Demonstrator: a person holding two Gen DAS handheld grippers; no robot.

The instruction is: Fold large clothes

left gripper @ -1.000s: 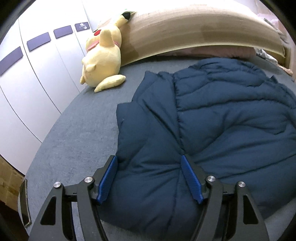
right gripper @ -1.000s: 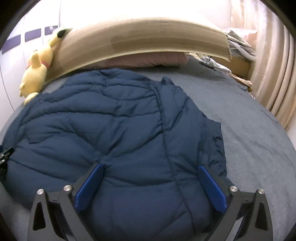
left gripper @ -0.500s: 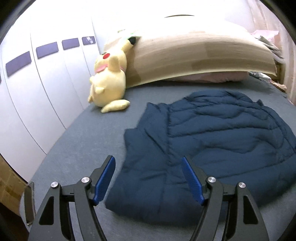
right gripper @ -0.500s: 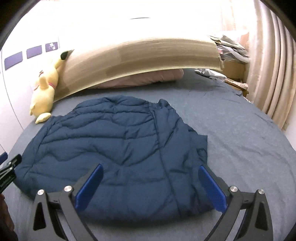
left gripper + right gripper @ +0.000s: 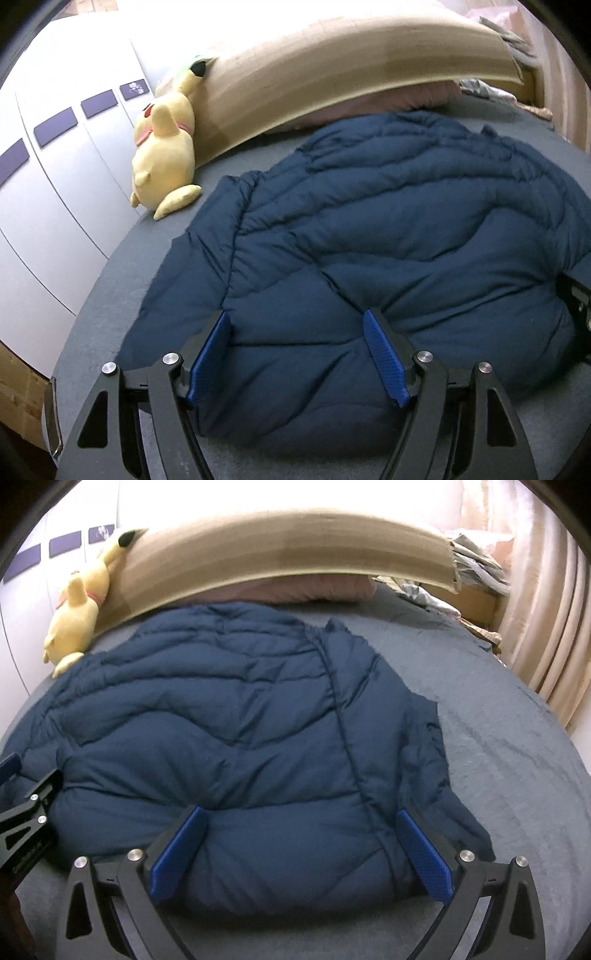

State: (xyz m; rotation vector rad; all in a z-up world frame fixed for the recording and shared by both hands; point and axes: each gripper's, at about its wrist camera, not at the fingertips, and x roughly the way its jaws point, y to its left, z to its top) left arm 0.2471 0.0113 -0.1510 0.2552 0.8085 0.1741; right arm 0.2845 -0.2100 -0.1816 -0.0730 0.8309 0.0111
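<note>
Your left gripper [image 5: 299, 354] has its jaws wide apart, straddling the near hem of the navy puffer jacket [image 5: 388, 229]; the blue pads press into the padding on either side of a bulge but clamp nothing. Your right gripper [image 5: 301, 853] stands the same way, jaws spread, with a fat roll of the hem lying between them and no fabric pinched. Whether either jaw reaches the bottom layer cannot be told.

The jacket lies spread on the grey bed [image 5: 517, 757], reaching from directly between both pairs of jaws out to the far end of the mattress. To the right of your right jaws, a thinner flap of the jacket lies rumpled at the edge.

Risks from here, as a judgement:
- Closing on the puffed top layer alone would lift one layer and leave the underside behind, giving a skewed fold.
- The slick quilted shell may slide out of the pads if the bite is shallow.
- Uneven grip heights between the two hands would twist the hem.

Beyond the jaws, to the far left, a yellow plush toy [image 5: 166, 155] leans against the wooden headboard [image 5: 351, 62], close to the jacket's far corner; a fold thrown that way could catch it. A pink pillow [image 5: 303, 589] sits under the headboard, just past the jacket.
</note>
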